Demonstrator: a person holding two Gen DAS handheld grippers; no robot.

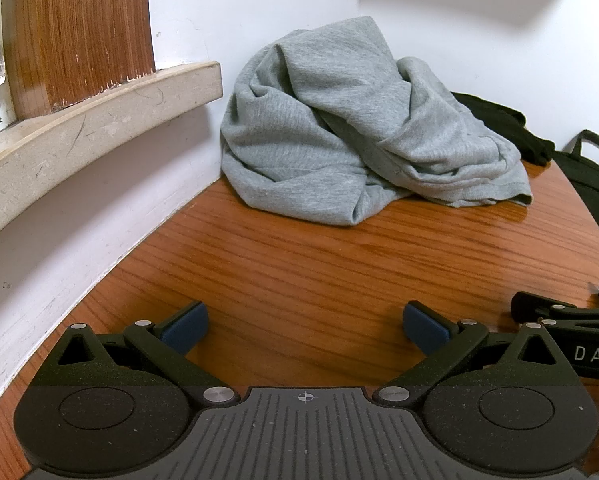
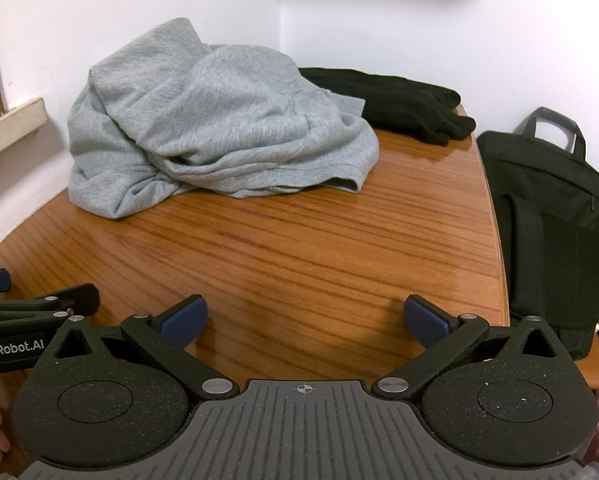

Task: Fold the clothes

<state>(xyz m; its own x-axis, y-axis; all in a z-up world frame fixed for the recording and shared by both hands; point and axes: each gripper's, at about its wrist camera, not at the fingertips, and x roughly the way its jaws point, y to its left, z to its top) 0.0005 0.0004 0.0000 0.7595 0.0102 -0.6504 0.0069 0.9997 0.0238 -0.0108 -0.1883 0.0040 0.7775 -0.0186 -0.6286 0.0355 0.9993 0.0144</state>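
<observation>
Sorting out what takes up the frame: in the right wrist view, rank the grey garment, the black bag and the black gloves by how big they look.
1. grey garment
2. black bag, close behind; it sits nearer the camera, so true size is unsure
3. black gloves, partly hidden by the garment

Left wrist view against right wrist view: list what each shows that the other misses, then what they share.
Only the left wrist view shows the wooden panel standing on the pale ledge in full. Only the right wrist view shows the whole black bag beside the table and the black gloves clearly. Both share the crumpled grey garment on the wooden table, and both grippers, left gripper and right gripper, open and empty.
</observation>
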